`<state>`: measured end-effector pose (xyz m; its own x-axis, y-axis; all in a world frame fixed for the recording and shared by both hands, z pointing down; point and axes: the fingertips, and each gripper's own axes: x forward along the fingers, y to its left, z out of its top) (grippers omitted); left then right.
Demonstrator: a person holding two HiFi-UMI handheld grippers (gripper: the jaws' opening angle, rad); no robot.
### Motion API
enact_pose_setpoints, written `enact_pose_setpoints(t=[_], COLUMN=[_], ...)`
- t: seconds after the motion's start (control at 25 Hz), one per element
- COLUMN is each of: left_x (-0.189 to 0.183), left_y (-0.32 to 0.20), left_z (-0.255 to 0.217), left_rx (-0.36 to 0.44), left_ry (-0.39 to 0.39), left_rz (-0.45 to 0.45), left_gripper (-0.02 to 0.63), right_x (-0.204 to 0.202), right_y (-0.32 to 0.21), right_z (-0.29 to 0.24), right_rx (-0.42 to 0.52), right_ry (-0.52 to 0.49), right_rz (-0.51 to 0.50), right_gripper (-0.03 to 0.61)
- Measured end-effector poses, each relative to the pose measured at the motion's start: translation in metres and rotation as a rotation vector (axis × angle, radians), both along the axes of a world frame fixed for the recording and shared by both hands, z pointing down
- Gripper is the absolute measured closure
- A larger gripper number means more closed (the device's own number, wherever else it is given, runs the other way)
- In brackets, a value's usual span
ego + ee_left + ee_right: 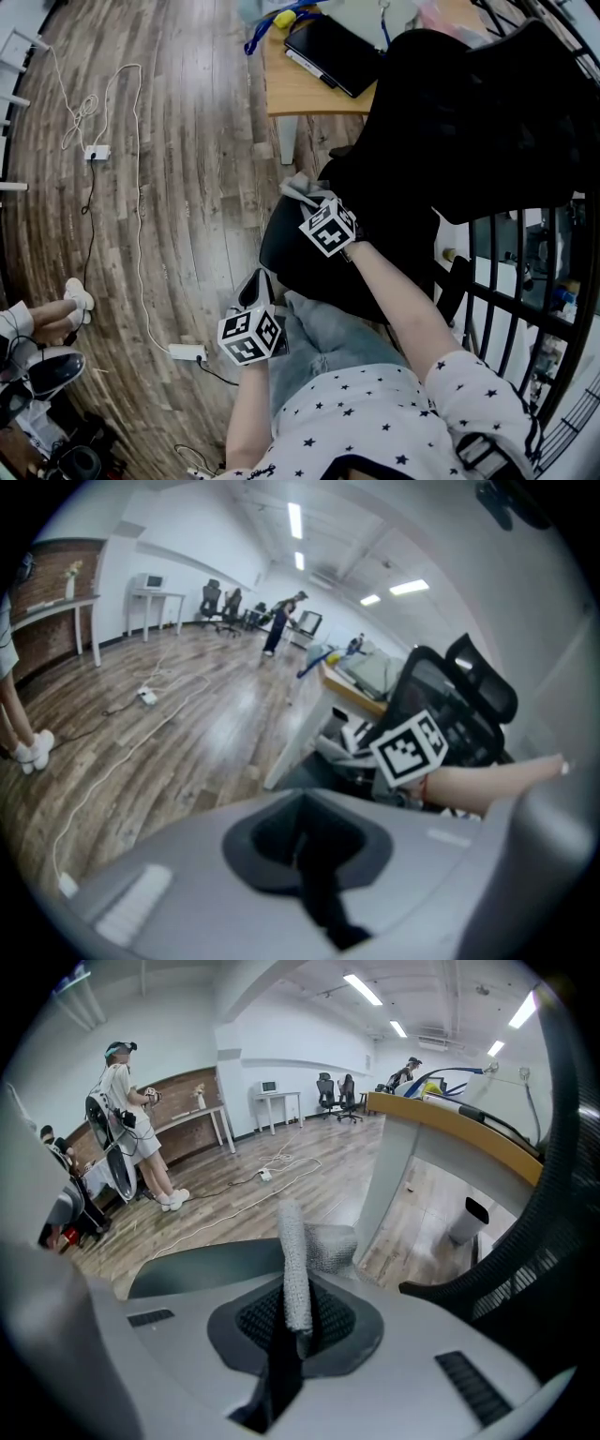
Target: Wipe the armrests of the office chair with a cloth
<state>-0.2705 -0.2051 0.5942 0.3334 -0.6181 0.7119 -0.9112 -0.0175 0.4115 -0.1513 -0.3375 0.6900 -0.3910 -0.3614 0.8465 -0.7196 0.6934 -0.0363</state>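
The black office chair (469,112) stands to the right in the head view, and its mesh back (525,1241) fills the right side of the right gripper view. My right gripper (300,194) (298,1335) is shut on a grey cloth (296,184) (293,1260). The cloth sticks out over the edge of a dark armrest pad (278,246) (202,1262). My left gripper (260,281) (314,883) is lower and nearer to me, with its jaws together and nothing in them. It points towards the right gripper's marker cube (408,745).
A wooden desk (300,89) carrying a black laptop (333,53) stands beyond the chair. A white cable and a power strip (187,352) lie on the wood floor. Someone's feet (75,300) are at the left, and a person (127,1101) stands further off. Black railing (525,281) lines the right.
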Motion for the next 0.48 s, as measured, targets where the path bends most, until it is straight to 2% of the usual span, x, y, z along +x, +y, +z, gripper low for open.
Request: enact_pose_setpoints(t=[0.48], left_x=[-0.005], left_y=[0.018], left_z=[-0.003], left_rx=[0.009], left_ry=[0.005], left_rz=[0.001], left_gripper=[0.606], right_x=[-0.016], right_y=[0.023], right_z=[-0.001], right_rx=[-0.011], right_ry=[-0.002], right_rz=[-0.040], right_gripper=[0.554])
